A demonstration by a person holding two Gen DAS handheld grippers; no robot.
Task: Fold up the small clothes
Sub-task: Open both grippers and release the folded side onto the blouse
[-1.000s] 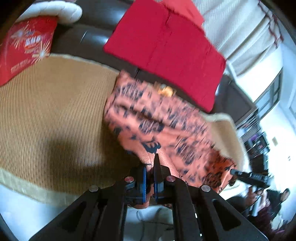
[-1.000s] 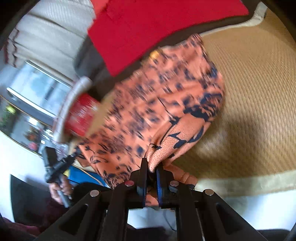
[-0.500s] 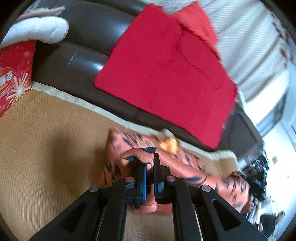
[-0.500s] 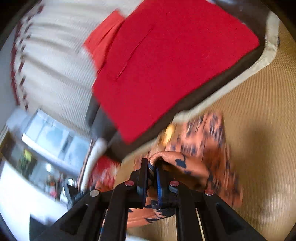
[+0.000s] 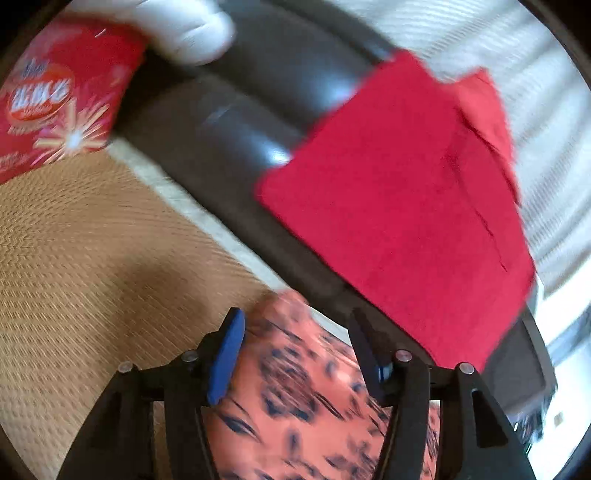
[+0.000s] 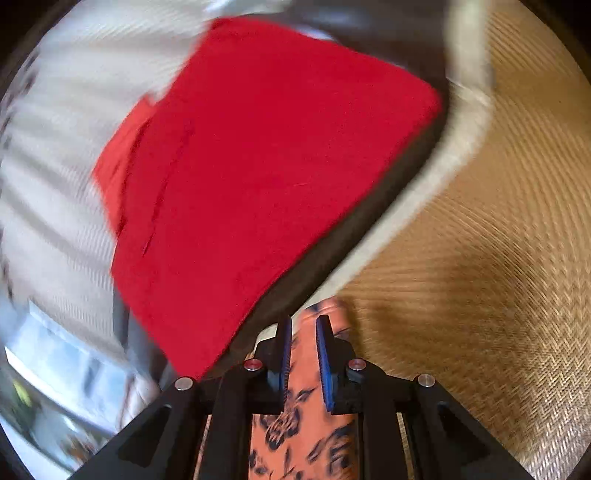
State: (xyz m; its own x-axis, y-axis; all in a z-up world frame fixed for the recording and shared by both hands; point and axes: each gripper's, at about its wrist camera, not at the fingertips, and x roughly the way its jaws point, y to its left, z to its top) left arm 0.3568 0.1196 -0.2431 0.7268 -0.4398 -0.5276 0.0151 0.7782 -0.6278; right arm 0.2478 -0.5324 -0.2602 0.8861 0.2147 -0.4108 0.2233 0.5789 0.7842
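Note:
An orange garment with a dark blue print lies on the woven tan mat near the sofa's back. My left gripper is open wide, its fingers either side of the garment's far edge and holding nothing. In the right wrist view the same garment runs between and under my right gripper, whose jaws stand slightly apart with the cloth loose between them.
A red cloth hangs over the dark sofa back. A red printed package and a white cushion sit at the far left. A pale curtain hangs behind.
Both grippers were shut on the garment and carried its edge over toward the sofa back. Now both have opened and the garment lies on the mat.

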